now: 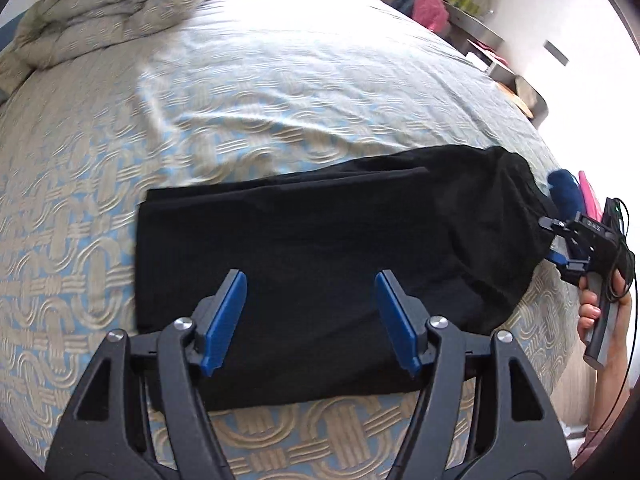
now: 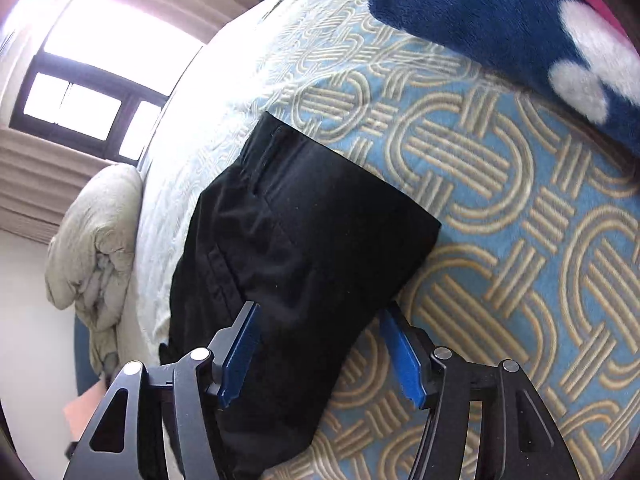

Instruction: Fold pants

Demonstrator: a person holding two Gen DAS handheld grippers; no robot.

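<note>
Left wrist view: black pants (image 1: 320, 248) lying on the patterned bedspread (image 1: 80, 184), spread from about nine o'clock across to three o'clock, layered lengthwise with an upper edge showing toward twelve. Left gripper (image 1: 310, 312) poised over the near edge at six o'clock, jaws spread wide, blue pads (image 1: 226, 320) clear of the cloth, nothing held. Right gripper (image 1: 560, 240) at three o'clock, at the bunched end of the pants; from here, impossible to tell whether closed on fabric. Rumpled duvet (image 1: 104, 16) at eleven o'clock, well apart. Right wrist view: pants (image 2: 288, 248) running from twelve o'clock down to six, a squared end toward twelve, a seam along the left side. Right gripper (image 2: 320, 348) at six o'clock, jaws wide, cloth passing between the fingers (image 2: 404, 360) but not pinched. Blue plush blanket with white spots (image 2: 520, 28) at one o'clock, apart from the pants; window (image 2: 88, 92) at ten. Judged from this: lengthwise fold apparently done, legs stacked; crosswise folds not yet made, bunched end wanting smoothing first.
</note>
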